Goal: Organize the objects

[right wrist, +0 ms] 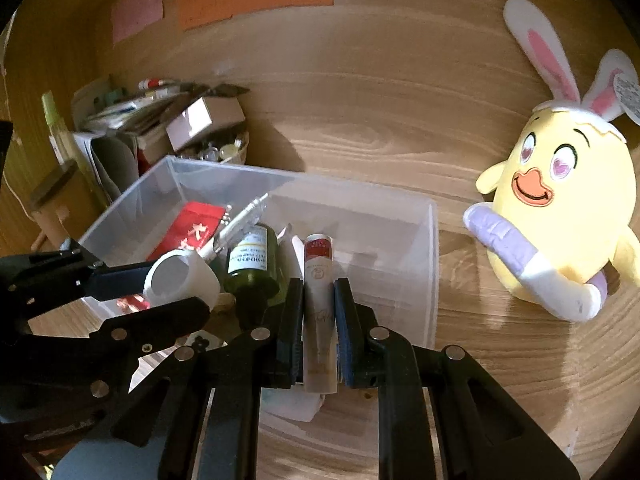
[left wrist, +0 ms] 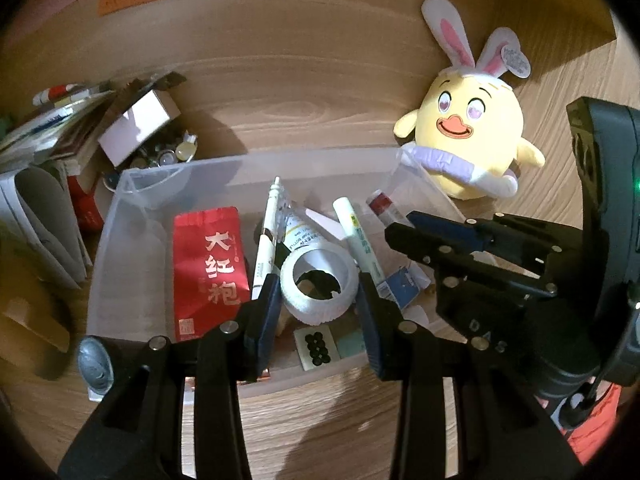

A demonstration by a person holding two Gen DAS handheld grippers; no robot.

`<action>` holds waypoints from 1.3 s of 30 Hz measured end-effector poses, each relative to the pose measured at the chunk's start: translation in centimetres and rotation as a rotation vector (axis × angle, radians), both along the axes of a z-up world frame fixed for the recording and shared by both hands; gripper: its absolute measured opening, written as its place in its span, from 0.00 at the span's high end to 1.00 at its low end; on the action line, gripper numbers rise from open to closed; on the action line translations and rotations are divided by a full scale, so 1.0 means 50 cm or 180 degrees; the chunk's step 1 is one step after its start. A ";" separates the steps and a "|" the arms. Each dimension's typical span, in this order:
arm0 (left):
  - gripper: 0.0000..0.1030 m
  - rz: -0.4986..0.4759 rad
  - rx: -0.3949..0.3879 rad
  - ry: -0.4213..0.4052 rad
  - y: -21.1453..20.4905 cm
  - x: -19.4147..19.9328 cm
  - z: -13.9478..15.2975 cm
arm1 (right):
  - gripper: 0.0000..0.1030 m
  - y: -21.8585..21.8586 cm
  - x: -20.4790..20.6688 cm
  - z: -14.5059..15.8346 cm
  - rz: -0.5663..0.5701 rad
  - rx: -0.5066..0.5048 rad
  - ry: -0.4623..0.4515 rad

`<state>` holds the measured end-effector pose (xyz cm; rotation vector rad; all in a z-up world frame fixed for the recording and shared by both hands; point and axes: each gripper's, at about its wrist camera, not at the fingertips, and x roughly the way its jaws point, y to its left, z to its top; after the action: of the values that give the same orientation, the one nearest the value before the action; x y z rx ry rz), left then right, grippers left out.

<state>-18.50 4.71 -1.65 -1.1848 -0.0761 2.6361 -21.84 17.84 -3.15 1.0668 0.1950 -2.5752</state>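
A clear plastic bin (left wrist: 120, 216) with thin, frosted walls and rounded corners sits on the wood-grain counter (left wrist: 320, 92), and everything here is placed against it. The left gripper (left wrist: 318, 300) is clamped on a ribbed white tape roll (left wrist: 318, 286), a wide hollow ring held over the bin's near half. The right gripper (right wrist: 319, 300) grips a smooth white tube with a red band (right wrist: 318, 292), upright between its pads above the bin's near wall. Inside the bin lie a glossy red foil packet (left wrist: 208, 268), a slim white pen (left wrist: 266, 240), a white marker (left wrist: 360, 244) and a flat tile with black dots (left wrist: 316, 348). Only the right wrist view shows a dark green glass bottle (right wrist: 252, 268) clearly, lying beside the tube. A soft yellow plush chick with rabbit ears (left wrist: 468, 136) sits right of the bin, apart from it. Left of the bin, a cardboard box (left wrist: 138, 128) and stacked papers (left wrist: 44, 128) crowd its far corner; bare counter lies beyond the far wall.
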 end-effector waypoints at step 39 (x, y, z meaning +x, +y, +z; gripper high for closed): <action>0.31 0.0118 -0.0094 0.0582 -0.050 0.173 0.065 | 0.18 0.025 0.211 0.086 0.0110 0.0008 0.0594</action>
<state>-9.86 2.20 1.59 -0.9541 -0.0260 2.7737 -11.29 19.10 1.13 0.8155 0.2603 -2.6428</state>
